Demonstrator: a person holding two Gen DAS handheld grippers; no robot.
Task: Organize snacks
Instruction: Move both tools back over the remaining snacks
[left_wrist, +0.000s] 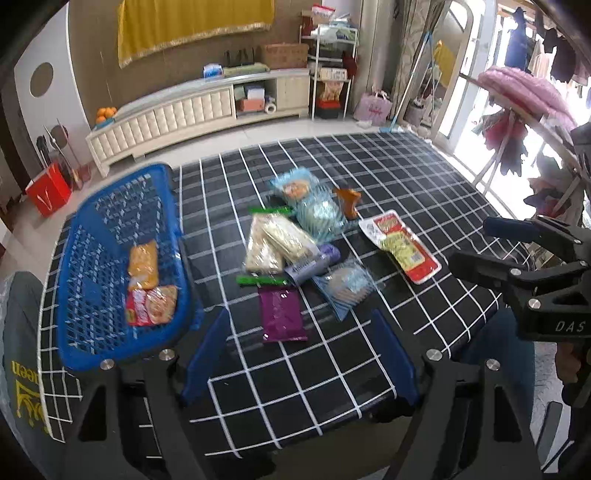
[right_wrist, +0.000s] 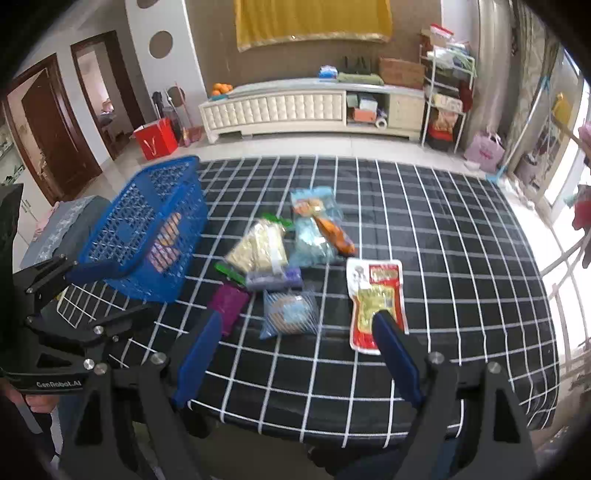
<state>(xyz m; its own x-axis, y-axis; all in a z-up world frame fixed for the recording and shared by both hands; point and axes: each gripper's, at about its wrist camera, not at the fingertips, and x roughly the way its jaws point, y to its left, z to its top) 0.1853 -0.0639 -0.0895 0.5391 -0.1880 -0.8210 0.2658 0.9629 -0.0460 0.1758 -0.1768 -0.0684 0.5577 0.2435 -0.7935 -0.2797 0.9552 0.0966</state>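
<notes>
Both my left hand-held gripper (left_wrist: 301, 356) and right hand-held gripper (right_wrist: 297, 352) stood wide and empty. Just ahead, snack packets (left_wrist: 291, 240) lay loose on the checked surface (left_wrist: 332, 369); beyond-left, the blue basket (left_wrist: 79, 332) held only a few.

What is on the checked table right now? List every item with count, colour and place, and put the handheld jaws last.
basket: one, blue plastic mesh, left end of the table.
packets in the basket: at least two, orange and red, on its floor.
purple packet: one, nearest edge of the pile.
green-clipped bags: two, pale contents, middle of the pile.
light blue packets: about three, around the pile.
lavender packet: one, under the pale bags.
brown packet: one, far side.
red and white pouch: one, apart on the right.
tablecloth: black, white grid.
left gripper: blue jaws open, empty.
right gripper: blue jaws open, empty.
</notes>
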